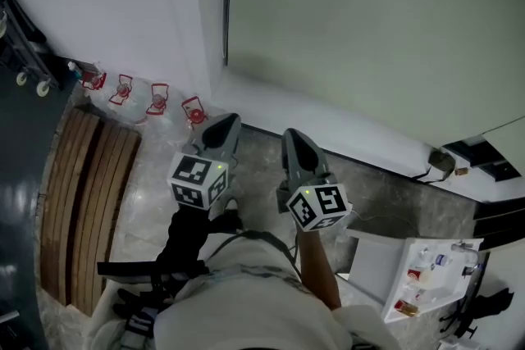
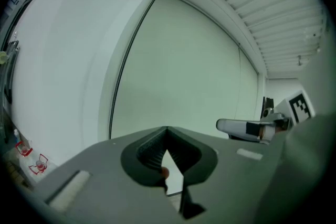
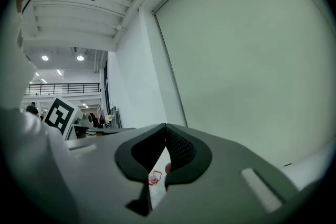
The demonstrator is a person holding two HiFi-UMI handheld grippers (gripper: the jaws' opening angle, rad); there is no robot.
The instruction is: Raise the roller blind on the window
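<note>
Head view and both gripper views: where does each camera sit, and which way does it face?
Head view: on the person's head, looking steeply down at the floor below the roller blind; shows left gripper, right gripper and a forearm.
Left gripper view: rides the left gripper, looks along its shut jaws at the blind; right gripper shows at right.
Right gripper view: rides the right gripper, faces the blind along shut jaws; left gripper shows at left.
Shared: both gripper views show the lowered blind.
</note>
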